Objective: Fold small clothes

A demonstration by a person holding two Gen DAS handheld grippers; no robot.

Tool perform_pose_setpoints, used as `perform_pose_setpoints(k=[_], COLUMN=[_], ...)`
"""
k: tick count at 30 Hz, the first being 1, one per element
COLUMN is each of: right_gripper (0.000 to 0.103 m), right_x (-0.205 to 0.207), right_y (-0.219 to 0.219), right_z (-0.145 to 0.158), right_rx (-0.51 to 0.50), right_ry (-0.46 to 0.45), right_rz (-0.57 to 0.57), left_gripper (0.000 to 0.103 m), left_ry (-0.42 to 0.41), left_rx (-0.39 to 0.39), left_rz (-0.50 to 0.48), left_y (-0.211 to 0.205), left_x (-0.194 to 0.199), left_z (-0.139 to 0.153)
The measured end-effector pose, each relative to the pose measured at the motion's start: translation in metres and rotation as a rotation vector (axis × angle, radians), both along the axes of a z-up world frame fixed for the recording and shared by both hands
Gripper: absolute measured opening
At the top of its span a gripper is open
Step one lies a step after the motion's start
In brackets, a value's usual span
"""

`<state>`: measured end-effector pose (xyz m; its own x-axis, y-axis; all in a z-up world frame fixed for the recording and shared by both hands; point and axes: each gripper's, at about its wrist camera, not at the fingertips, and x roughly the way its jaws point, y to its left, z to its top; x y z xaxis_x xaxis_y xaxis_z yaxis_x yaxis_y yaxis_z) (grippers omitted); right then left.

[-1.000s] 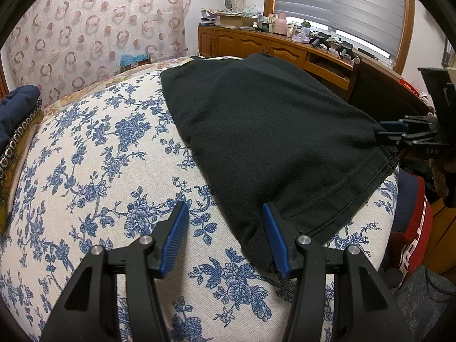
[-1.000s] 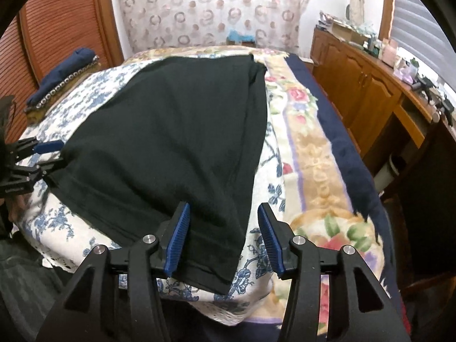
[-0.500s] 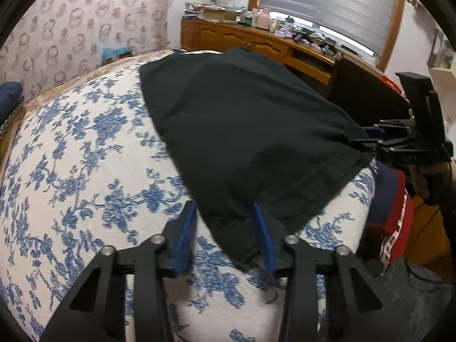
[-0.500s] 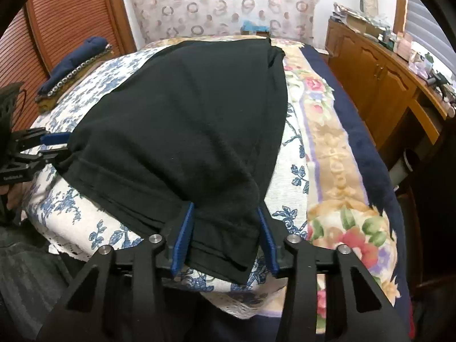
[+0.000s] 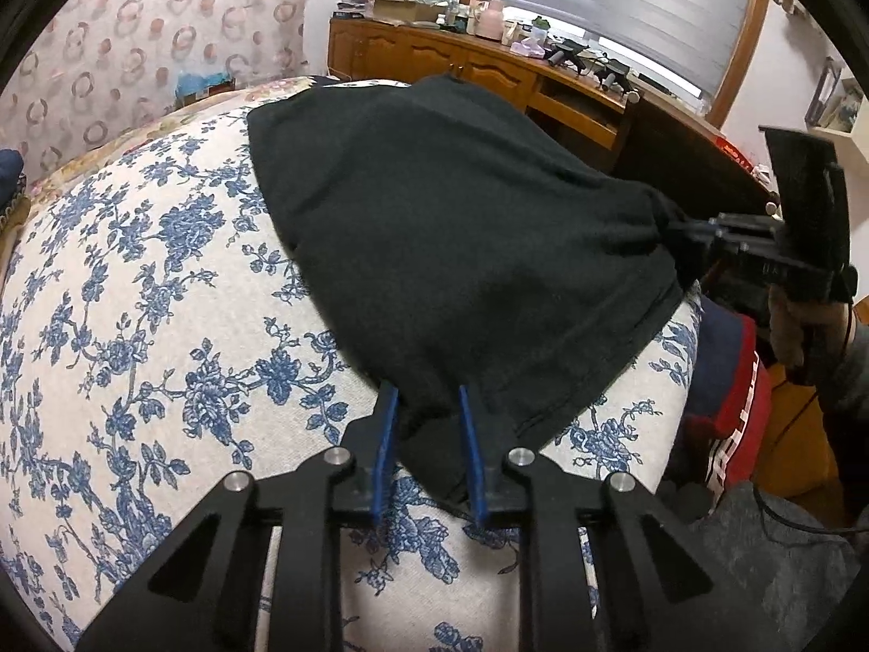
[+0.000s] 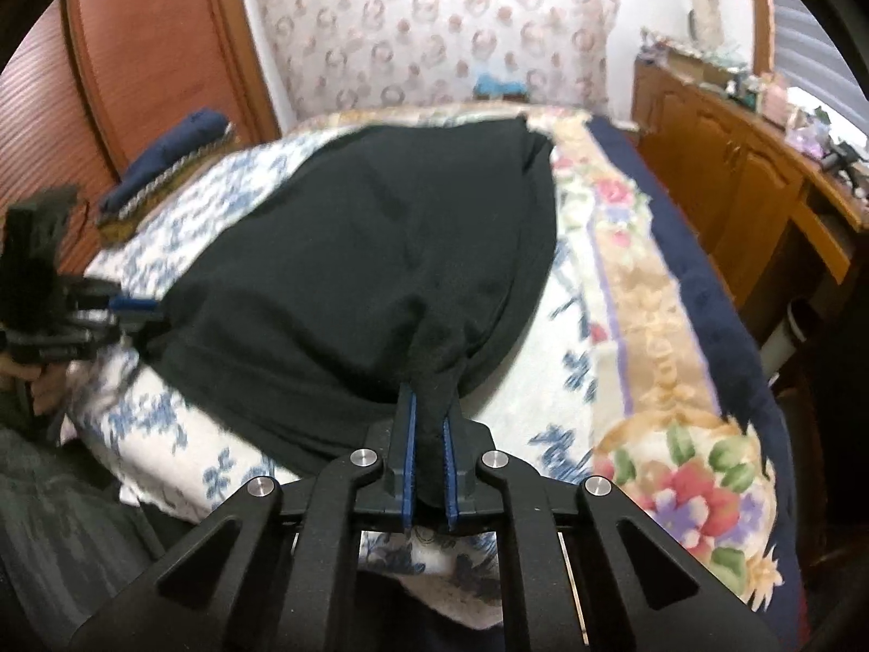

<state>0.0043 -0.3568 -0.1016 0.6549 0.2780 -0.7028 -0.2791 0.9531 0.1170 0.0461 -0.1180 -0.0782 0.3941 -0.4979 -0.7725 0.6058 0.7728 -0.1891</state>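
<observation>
A black garment (image 5: 461,228) lies spread on a bed with a blue floral cover (image 5: 136,299). My left gripper (image 5: 426,402) is shut on the garment's near hem corner, cloth bunched between its blue pads. My right gripper (image 6: 429,407) is shut on the other hem corner of the garment (image 6: 369,255). Each gripper shows in the other's view: the right one (image 5: 706,228) pinching cloth at the right, the left one (image 6: 136,304) at the left. The hem is lifted a little off the bed between them.
A wooden dresser (image 5: 489,65) with clutter stands beyond the bed under a window. A folded navy item (image 6: 174,157) lies at the bed's far left by a wooden headboard. A floral blanket with a navy border (image 6: 679,299) runs along the bed's right side.
Both grippers went from open around the hem corners to shut on them. The hem edge has gathered and lifted slightly off the bed.
</observation>
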Motion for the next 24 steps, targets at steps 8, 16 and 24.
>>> perform_pose_setpoints(k=[8,16,24], right_gripper=[0.005,0.005,0.005], right_x=[0.005,0.052,0.146], right_y=[-0.004,-0.006,-0.011], right_z=[0.029,0.076,0.087], right_rx=[0.058,0.087,0.071], right_ry=[-0.092,-0.225,-0.215], right_rz=[0.004,0.013,0.007], left_gripper=[0.001,0.001,0.001], left_ry=[-0.094,-0.242,-0.238], left_rx=[-0.077,-0.113,-0.104], left_rz=[0.005,0.055,0.136], left_y=[0.001,-0.005,-0.01], left_x=[0.0,0.065,0.161], left_z=[0.039,0.112,0.113])
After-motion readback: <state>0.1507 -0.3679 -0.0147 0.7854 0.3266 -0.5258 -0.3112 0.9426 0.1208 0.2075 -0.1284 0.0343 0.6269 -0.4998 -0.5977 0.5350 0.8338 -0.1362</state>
